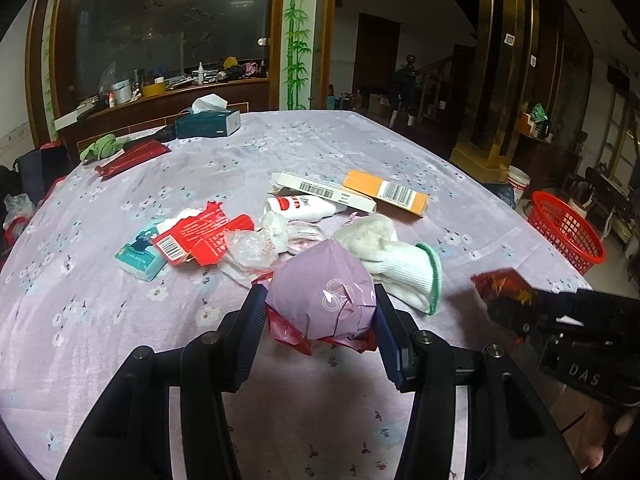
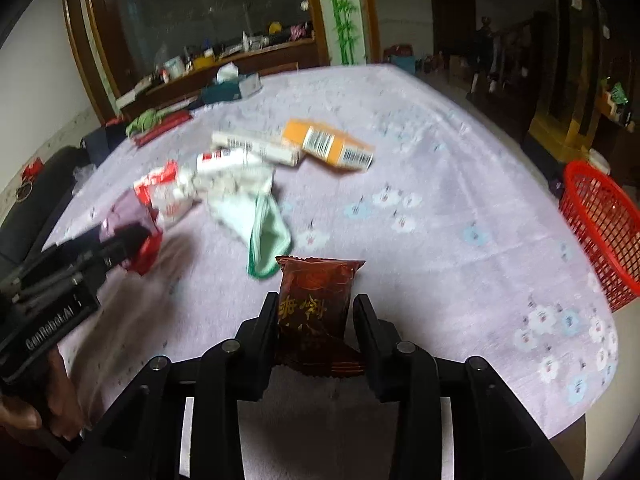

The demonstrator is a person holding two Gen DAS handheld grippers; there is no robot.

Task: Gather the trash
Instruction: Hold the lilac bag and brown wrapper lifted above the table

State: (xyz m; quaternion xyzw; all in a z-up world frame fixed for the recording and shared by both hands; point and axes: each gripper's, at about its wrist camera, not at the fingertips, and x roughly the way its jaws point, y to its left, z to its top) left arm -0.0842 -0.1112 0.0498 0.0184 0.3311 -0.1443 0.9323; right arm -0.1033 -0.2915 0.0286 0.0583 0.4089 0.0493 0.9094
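The left gripper point(image 1: 320, 308) clenches a lilac packet point(image 1: 320, 292). The right gripper point(image 2: 316, 316) grasps a dark red snack wrapper point(image 2: 316, 300) (upright, long axis along the 2 fingers) over the table point(image 2: 460, 200).

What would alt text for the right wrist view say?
The right gripper has a dark red snack wrapper between its fingers above a lilac floral tablecloth. Boxes and scraps lie beyond; a red basket stands right.
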